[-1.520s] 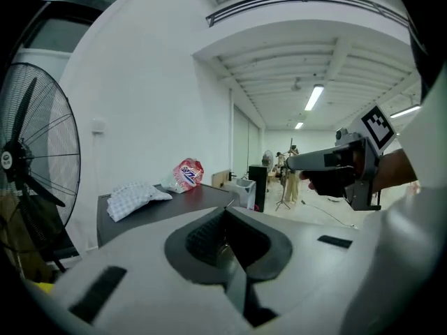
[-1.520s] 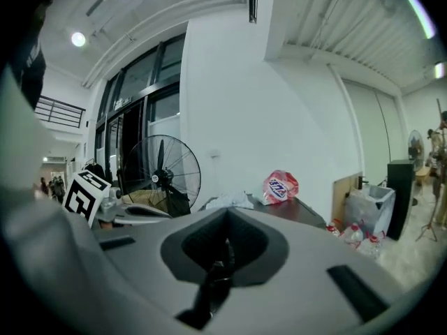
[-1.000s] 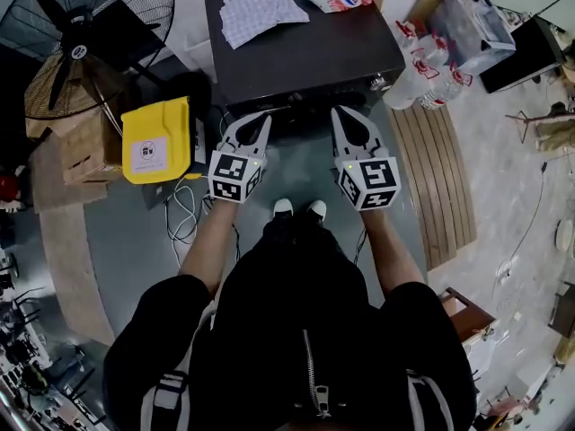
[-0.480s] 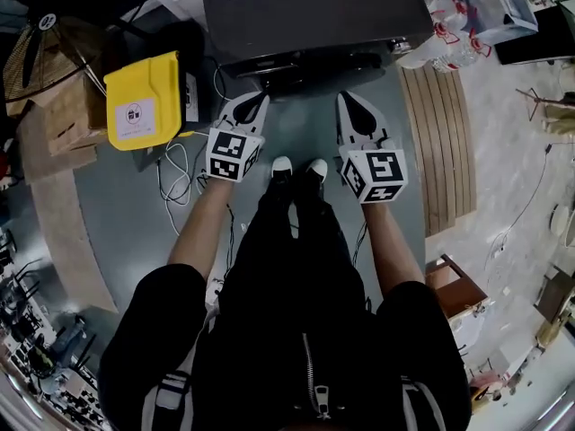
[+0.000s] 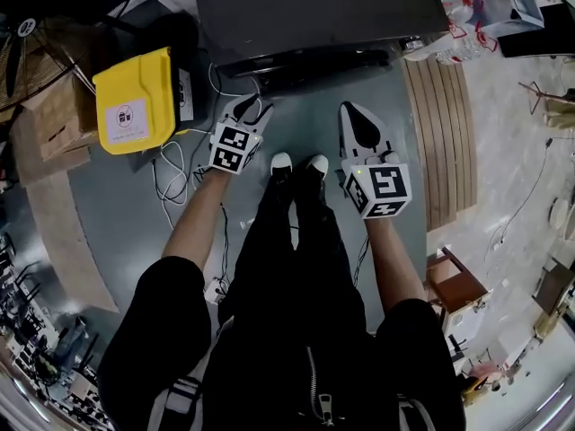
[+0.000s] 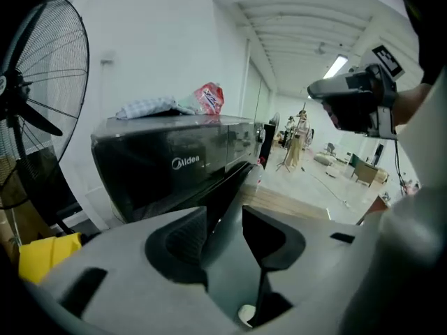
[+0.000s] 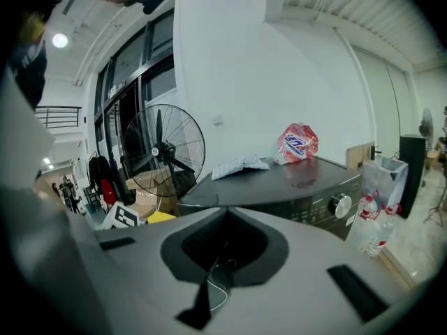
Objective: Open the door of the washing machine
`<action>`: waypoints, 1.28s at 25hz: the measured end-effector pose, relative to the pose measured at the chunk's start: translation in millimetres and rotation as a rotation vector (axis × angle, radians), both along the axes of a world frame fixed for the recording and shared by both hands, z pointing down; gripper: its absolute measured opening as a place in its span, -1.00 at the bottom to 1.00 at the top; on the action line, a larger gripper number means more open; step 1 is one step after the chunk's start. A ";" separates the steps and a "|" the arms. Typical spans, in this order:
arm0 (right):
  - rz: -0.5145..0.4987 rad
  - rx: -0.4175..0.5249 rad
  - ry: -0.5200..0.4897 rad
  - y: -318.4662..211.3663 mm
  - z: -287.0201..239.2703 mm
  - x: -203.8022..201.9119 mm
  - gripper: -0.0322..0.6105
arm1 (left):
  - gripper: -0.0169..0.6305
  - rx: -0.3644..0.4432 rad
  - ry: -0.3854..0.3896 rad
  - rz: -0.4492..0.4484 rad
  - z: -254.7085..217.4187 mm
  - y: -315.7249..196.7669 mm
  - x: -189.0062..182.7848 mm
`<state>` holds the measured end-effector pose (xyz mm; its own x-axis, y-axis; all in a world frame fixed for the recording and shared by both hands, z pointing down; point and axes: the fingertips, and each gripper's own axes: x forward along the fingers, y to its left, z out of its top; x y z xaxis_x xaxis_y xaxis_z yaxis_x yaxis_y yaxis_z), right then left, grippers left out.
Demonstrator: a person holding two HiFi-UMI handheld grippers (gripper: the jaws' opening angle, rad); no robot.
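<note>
The dark washing machine (image 5: 314, 12) stands just ahead of me, its front face (image 6: 174, 162) carrying a white logo and its knob panel (image 7: 328, 208) on the right. The door is not plainly visible. My left gripper (image 5: 254, 104) hangs low before the machine's left front. Its jaws (image 6: 225, 215) have just been opening and now stand open with nothing between them. My right gripper (image 5: 352, 106) is held before the right front, apart from the machine. In the right gripper view its tips (image 7: 225, 211) meet, so it is shut and empty.
A yellow container (image 5: 133, 101) and loose cables (image 5: 175, 182) lie on the floor at the left. A standing fan (image 7: 164, 149) and a cardboard box (image 5: 54, 115) are further left. Water bottles (image 7: 370, 222) and wooden slats (image 5: 440, 133) sit at the right. A cloth and a detergent bag (image 7: 297, 144) rest on the machine.
Both grippers have sunk lower in front of the machine, the left one more. The left jaws went from shut to open. The machine has slid up in the head view.
</note>
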<state>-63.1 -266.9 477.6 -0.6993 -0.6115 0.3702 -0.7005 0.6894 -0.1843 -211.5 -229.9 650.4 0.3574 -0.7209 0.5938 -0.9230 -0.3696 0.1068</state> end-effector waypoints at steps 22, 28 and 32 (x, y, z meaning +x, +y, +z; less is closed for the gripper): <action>0.158 -0.135 0.076 3.8 82.8 50.0 -0.89 | -0.38 -0.241 -0.107 0.172 193.6 -43.8 16.0; 0.183 -0.164 0.077 10.5 95.2 68.9 -0.89 | -0.51 -0.190 -0.139 0.136 196.9 -48.1 17.1; 0.167 -0.181 0.084 15.9 105.1 78.4 -0.89 | -0.55 -0.175 -0.179 0.137 197.4 -48.6 14.6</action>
